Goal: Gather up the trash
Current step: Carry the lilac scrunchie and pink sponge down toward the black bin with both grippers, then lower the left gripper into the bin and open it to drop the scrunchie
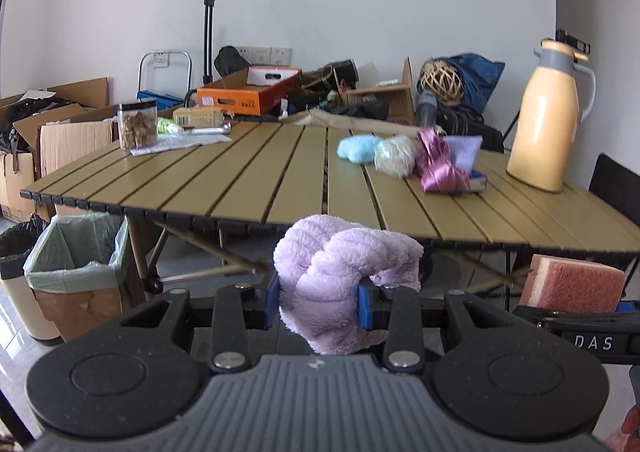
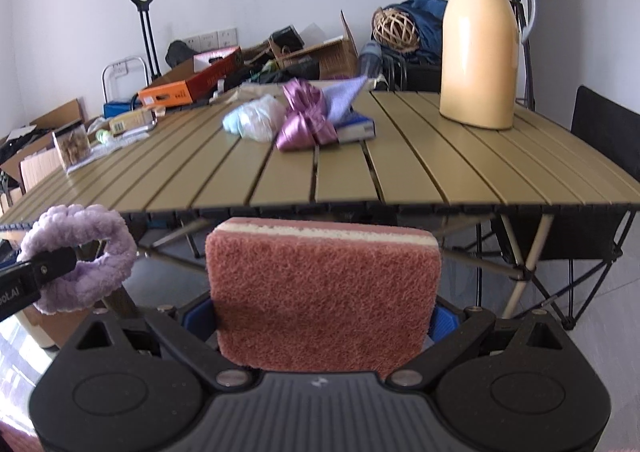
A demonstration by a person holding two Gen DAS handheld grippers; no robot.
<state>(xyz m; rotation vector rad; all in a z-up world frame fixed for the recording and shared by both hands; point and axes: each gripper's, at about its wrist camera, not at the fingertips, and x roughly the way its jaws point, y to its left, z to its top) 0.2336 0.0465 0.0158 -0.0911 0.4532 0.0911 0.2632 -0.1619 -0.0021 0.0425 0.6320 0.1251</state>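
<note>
My left gripper (image 1: 320, 306) is shut on a fluffy lilac cloth (image 1: 344, 276), held in the air in front of the table's near edge; the same lilac cloth (image 2: 80, 256) shows at the left of the right wrist view. My right gripper (image 2: 324, 322) is shut on a pink scouring sponge (image 2: 324, 292) with a cream layer, and this sponge (image 1: 572, 284) sits to the right of the left gripper. A bin lined with a pale green bag (image 1: 76, 256) stands on the floor at the lower left, beside a black-bagged bin (image 1: 16, 248).
The slatted olive table (image 1: 280, 180) carries a blue fluffy ball (image 1: 358, 148), a whitish bundle (image 1: 394, 156), a purple satin cloth (image 1: 438, 168), a yellow jug (image 1: 548, 116), and a snack jar (image 1: 138, 124). Cardboard boxes (image 1: 60, 128) and clutter line the back wall.
</note>
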